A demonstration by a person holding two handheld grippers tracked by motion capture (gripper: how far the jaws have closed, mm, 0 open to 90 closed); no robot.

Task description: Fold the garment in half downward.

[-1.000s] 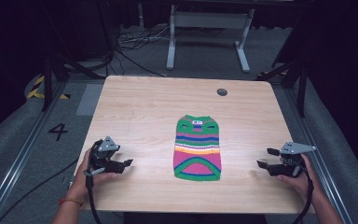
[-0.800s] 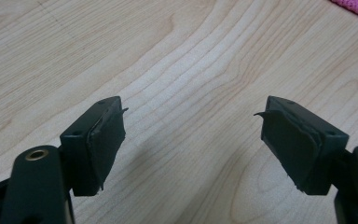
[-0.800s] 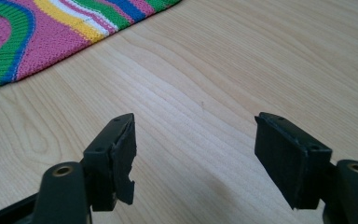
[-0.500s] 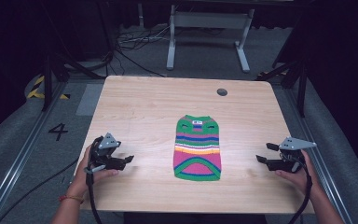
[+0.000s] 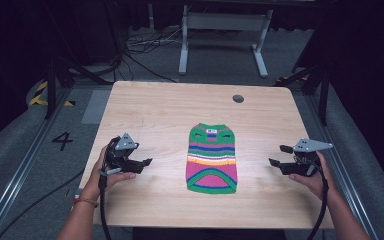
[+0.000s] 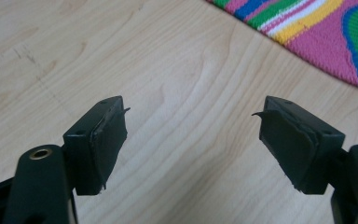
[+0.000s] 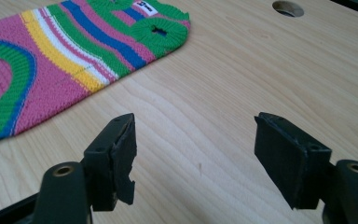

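Pale wood table (image 5: 155, 115), flat striped knit sweater (image 5: 212, 159) between spread, empty left tool (image 5: 146, 162) and right tool (image 5: 276, 156).

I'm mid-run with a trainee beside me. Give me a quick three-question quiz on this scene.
1. True or false: the left gripper is holding the striped knit garment.
2. Which garment end lies nearer the round hole in the table: A) green collar end, B) pink end?
3. What lies between the open right gripper's jaws?

Key: 1. False, its jaws are open and apart from the garment. 2. A. 3. Nothing, just bare wood.
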